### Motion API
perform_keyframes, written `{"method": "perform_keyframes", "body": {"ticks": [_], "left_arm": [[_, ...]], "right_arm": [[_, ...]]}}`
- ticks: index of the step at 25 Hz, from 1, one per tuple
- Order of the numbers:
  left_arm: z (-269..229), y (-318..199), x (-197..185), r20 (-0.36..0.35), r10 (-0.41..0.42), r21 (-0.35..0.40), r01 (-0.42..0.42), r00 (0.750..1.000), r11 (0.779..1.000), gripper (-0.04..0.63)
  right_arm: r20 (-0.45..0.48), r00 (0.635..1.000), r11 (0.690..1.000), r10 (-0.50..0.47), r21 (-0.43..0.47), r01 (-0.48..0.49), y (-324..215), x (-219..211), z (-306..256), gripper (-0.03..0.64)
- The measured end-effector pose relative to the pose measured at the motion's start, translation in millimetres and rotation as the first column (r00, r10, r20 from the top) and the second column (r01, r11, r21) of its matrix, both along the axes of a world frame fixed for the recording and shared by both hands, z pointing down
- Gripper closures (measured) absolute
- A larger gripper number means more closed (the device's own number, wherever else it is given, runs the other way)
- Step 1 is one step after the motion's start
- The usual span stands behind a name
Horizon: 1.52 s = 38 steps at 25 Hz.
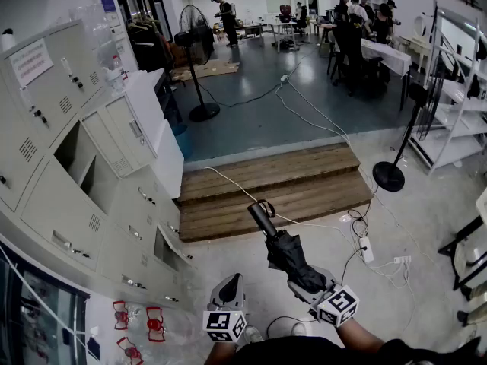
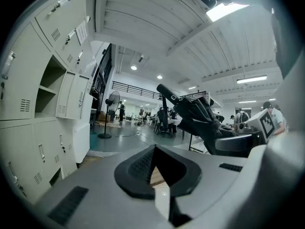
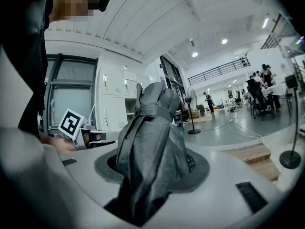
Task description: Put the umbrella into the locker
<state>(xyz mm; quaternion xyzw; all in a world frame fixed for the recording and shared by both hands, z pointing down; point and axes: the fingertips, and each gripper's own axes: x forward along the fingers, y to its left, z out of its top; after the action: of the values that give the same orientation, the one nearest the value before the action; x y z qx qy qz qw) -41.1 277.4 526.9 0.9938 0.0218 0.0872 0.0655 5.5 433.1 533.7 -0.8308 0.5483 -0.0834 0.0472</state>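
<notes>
Umbrella point(image 1: 283, 248), folded, is sitting clamped in the right gripper point(image 1: 310, 284). Left gripper point(image 1: 230, 285) is hovering beside it, jaws together, gripping nothing.

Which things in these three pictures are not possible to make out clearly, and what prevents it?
- Head view: the inside of the open locker compartment is dark; its contents cannot be told.
- Head view: the print on the paper label is too small to read.
- Right gripper view: the umbrella fabric covers the pads of the right gripper.
- Head view: the umbrella's lower end is hidden inside that gripper.
</notes>
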Motion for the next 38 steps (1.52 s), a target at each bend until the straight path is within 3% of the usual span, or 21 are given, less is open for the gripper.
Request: {"method": "perform_keyframes", "body": {"ticks": [9, 27, 33, 38], "left_arm": [[-0.7, -16.8, 9.7, 0.0, 0.009, 0.002, -0.009, 1.0, 1.0, 0.598], [3.1, -102.4, -6.1, -0.002, 0.039, 0.007, -0.039, 0.999, 0.999, 0.598], [-0.4, -131.3, -1.9, -0.007, 0.027, 0.013, -0.027, 1.0, 1.0, 0.598], [8.3, -153.3, 11.2, 0.007, -0.005, -0.004, 0.005, 1.0, 1.0, 0.598]], "right_arm": [[-0.017, 1.0, 0.999, 0.004, -0.044, -0.005, -16.0, 7.3, -3.7, 0.412], [-0.027, 0.999, 0.995, 0.03, 0.092, -0.028, -101.9, 7.8, -24.7, 0.407], [-0.034, 0.999, 0.996, 0.003, 0.088, 0.0, -133.2, 15.2, -29.7, 0.407], [-0.051, 0.999, 0.999, -0.013, 0.032, 0.015, -157.3, 40.3, -22.4, 0.407]]}}
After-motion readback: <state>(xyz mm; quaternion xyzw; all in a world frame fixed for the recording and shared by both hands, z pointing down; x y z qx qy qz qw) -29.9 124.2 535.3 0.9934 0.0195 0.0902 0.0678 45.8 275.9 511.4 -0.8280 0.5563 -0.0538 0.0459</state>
